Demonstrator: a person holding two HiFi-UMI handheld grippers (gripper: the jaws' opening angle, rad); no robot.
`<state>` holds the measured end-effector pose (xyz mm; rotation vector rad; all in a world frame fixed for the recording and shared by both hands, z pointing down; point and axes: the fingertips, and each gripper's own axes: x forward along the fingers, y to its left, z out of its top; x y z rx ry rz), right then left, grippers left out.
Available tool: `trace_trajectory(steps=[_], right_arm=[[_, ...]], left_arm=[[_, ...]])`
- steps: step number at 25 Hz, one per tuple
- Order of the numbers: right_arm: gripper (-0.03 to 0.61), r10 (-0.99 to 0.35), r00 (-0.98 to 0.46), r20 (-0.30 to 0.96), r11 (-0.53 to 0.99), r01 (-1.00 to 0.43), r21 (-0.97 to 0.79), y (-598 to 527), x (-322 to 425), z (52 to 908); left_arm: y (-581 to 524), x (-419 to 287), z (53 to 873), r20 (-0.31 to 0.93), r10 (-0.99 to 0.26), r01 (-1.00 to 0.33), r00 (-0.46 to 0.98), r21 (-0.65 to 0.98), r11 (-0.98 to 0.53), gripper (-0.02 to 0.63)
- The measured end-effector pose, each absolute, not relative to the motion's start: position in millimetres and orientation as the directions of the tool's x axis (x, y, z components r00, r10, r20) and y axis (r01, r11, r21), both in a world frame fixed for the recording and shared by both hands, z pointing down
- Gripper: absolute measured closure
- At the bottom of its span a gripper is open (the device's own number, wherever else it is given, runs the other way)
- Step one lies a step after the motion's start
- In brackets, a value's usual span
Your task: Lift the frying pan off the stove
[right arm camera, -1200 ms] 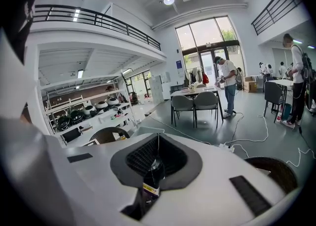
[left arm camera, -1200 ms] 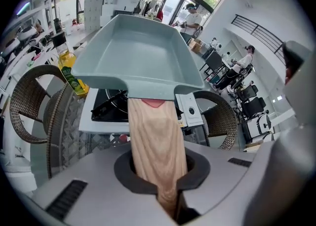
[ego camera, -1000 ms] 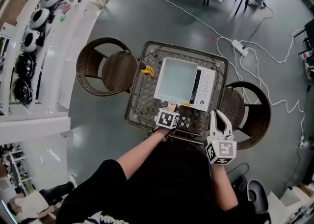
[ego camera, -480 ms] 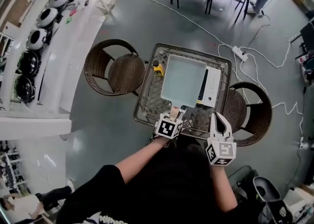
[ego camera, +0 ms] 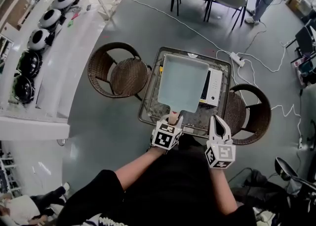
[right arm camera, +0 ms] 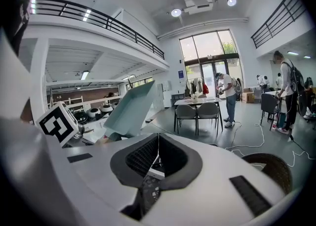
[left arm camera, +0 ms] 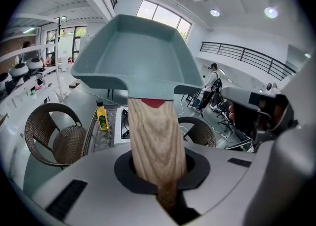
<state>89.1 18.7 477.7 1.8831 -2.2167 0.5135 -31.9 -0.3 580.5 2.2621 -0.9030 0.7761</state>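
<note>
A square teal frying pan [ego camera: 182,81] with a wooden handle [left arm camera: 155,141] hangs in the air over the white stove [ego camera: 213,87], hiding most of it. My left gripper [ego camera: 173,120] is shut on the handle's end [ego camera: 174,117]. In the left gripper view the pan [left arm camera: 138,57] tilts up in front of the jaws, with the stove [left arm camera: 124,123] far below it. My right gripper [ego camera: 218,121] hovers at the table's near edge, shut with nothing in it. In the right gripper view the pan [right arm camera: 131,104] shows to the left of the right gripper [right arm camera: 157,158].
The stove stands on a wicker table with a glass top [ego camera: 148,106], between two wicker chairs [ego camera: 121,74] [ego camera: 252,113]. A yellow oil bottle [left arm camera: 101,116] stands on the table beside the stove. A power strip and cable [ego camera: 241,59] lie on the floor behind.
The left gripper has lifted the pan off the stove; it now looks larger and covers more of the stove. The right gripper has stayed at the table's near edge.
</note>
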Motion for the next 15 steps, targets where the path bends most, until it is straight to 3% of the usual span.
trace_trajectory(steps=[15], right_arm=[[0.549, -0.942, -0.136, 0.306, 0.118, -0.99, -0.075, 49, 50, 459]], left_arm=[[19, -101, 522, 0.568, -0.54, -0.742, 0.621, 0.204, -0.639, 0.569]])
